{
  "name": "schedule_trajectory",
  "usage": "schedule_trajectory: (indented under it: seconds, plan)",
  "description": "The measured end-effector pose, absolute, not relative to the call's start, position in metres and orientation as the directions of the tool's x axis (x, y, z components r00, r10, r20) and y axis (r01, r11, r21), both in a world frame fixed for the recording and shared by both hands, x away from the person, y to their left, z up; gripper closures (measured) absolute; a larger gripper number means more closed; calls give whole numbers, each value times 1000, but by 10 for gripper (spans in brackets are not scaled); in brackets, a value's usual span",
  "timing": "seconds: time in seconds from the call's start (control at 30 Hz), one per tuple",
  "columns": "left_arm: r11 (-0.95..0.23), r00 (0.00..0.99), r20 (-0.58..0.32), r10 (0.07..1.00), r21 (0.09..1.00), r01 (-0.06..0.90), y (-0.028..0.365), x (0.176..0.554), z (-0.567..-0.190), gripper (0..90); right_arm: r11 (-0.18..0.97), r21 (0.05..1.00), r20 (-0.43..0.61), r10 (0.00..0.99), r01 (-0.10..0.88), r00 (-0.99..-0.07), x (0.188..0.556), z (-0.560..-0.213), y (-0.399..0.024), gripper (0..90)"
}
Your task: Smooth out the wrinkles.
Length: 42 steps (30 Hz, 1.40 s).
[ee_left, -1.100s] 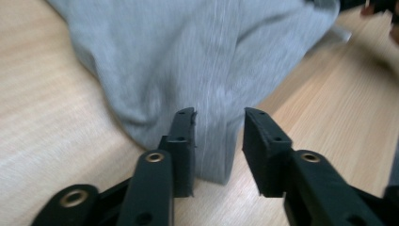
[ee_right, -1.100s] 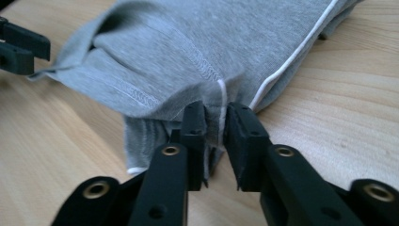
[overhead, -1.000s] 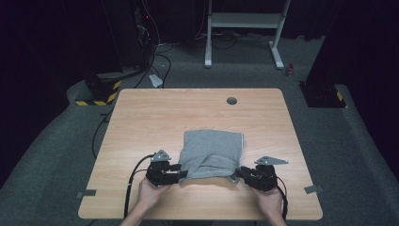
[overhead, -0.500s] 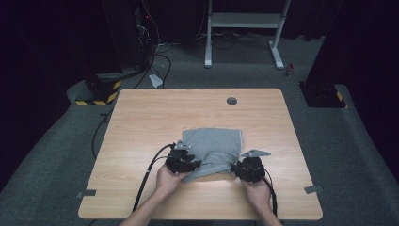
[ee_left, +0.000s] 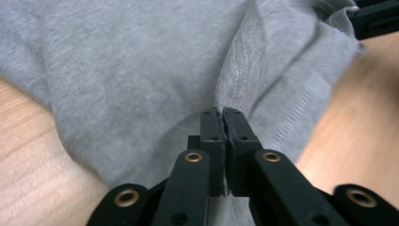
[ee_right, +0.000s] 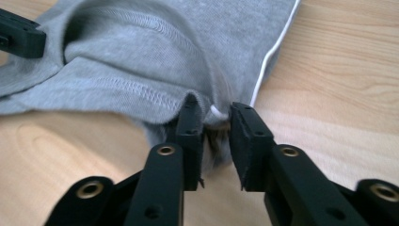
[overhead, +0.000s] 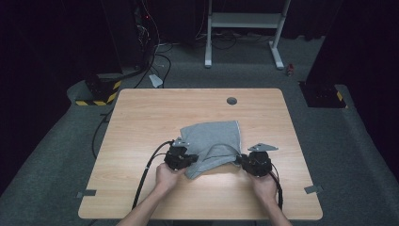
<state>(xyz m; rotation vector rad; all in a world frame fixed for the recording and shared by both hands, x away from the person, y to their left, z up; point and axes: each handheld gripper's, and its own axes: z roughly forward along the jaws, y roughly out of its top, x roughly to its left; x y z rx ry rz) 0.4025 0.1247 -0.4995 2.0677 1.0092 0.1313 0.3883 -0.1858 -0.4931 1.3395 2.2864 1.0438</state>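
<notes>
Grey folded knit garment [overhead: 214,143] lies mid-desk [overhead: 141,122], its near hem between both hands: left gripper [ee_left: 222,123] pinches a fold shut, while right gripper [ee_right: 211,125], jaws closing, straddles the white-piped corner, not yet clamped.

Lab or studio: black curtains, equipment rack [overhead: 127,33], floor cables [overhead: 162,61], lone wooden table [overhead: 141,113].

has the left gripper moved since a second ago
Yes. In the high view the left gripper has gone up the wooden table toward the round grommet hole, its fingers closing on the grey cotton garment.
</notes>
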Motion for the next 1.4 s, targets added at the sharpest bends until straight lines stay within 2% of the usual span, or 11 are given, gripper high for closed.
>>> schedule_trajectory:
  seconds: [0.1, 0.37, 0.47, 0.53, 0.6, 0.73, 0.87, 0.9, 1.1, 1.2, 1.4]
  plan:
    - [-354, 691, -249, 678, 713, 605, 128, 388, -495, 860, 289, 716, 129, 840, 635, -528, 375, -494, -193, 745]
    - [-422, 714, -161, 681, 711, 563, 125, 357, -496, 609, 274, 731, 124, 847, 624, -518, 364, -496, -190, 627]
    - [-449, 700, -126, 703, 685, 574, 125, 350, -505, 558, 281, 725, 121, 848, 629, -517, 365, -500, -187, 670]
    - [-451, 692, -120, 712, 677, 581, 126, 349, -508, 564, 284, 719, 123, 846, 634, -519, 365, -501, -186, 711]
    - [-453, 683, -108, 722, 672, 585, 128, 348, -512, 628, 301, 714, 113, 841, 633, -529, 365, -503, -186, 842]
    - [-453, 674, -102, 731, 666, 592, 131, 346, -510, 751, 301, 717, 116, 838, 629, -533, 364, -502, -187, 874]
    - [-435, 672, -125, 730, 674, 597, 133, 343, -510, 803, 294, 727, 111, 842, 621, -528, 362, -500, -188, 820]
    - [-418, 668, -143, 730, 680, 602, 134, 342, -510, 791, 282, 734, 110, 848, 618, -518, 362, -500, -188, 753]
    - [-386, 648, -142, 748, 701, 599, 136, 342, -507, 705, 240, 742, 130, 865, 626, -485, 367, -499, -193, 667]
    - [-407, 651, -121, 749, 692, 597, 132, 346, -509, 769, 238, 722, 139, 870, 650, -473, 372, -503, -192, 661]
    - [-402, 651, -116, 750, 702, 588, 136, 342, -507, 853, 270, 714, 119, 863, 646, -491, 377, -505, -188, 876]
